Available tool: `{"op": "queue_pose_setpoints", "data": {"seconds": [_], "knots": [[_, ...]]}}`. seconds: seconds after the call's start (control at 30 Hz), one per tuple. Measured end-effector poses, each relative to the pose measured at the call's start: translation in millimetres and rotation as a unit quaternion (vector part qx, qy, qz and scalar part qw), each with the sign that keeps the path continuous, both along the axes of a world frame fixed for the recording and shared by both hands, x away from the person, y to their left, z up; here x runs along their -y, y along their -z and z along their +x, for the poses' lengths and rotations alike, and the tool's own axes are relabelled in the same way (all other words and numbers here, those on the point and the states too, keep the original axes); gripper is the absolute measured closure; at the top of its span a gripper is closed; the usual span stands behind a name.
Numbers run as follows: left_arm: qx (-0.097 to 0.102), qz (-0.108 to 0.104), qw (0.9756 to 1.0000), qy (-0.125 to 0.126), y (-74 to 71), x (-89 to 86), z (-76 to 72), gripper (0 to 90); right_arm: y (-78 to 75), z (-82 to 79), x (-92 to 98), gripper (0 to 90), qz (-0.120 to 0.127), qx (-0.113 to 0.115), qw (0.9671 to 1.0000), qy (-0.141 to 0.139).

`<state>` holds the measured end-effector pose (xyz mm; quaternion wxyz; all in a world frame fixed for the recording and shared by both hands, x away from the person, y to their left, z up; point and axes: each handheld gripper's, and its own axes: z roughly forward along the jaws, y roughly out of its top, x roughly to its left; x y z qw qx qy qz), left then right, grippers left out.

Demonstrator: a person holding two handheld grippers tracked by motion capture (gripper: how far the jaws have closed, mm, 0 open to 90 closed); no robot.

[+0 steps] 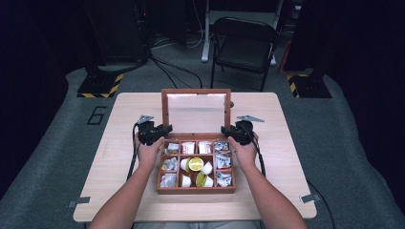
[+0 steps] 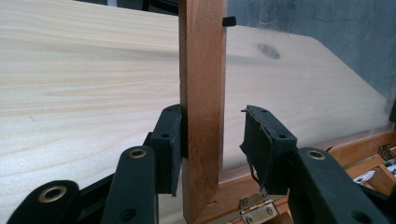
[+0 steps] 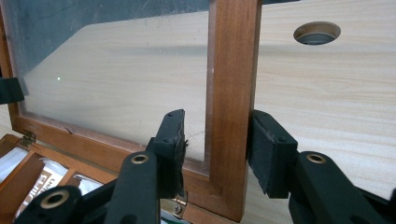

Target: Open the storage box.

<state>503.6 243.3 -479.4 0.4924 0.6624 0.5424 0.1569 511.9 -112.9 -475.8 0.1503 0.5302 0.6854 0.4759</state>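
Note:
A wooden compartment box stands open on the table, and its glass-paned lid is upright at the far side. My left gripper is at the lid's left upright near the hinge line. In the left gripper view that wooden upright stands between the jaws of my left gripper, against the left pad. My right gripper is at the lid's right upright. In the right gripper view that upright stands between the jaws of my right gripper. Both grippers are shut on the lid's frame.
The box holds foil sachets, white cups and yellow-green topped pods. Brass hinges join the lid to the box. The light wood table has a round hole behind the lid. A folding chair stands beyond the table.

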Motion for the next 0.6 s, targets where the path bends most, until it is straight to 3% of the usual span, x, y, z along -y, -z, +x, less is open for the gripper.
{"op": "queue_pose_setpoints", "data": {"seconds": [0.6], "knots": [[-0.019,-0.022,0.9995,-0.014,7.7,-0.1,6.1,56.5,6.6,6.6,0.8,56.1,0.024,-0.022,0.9994,0.013]]}}
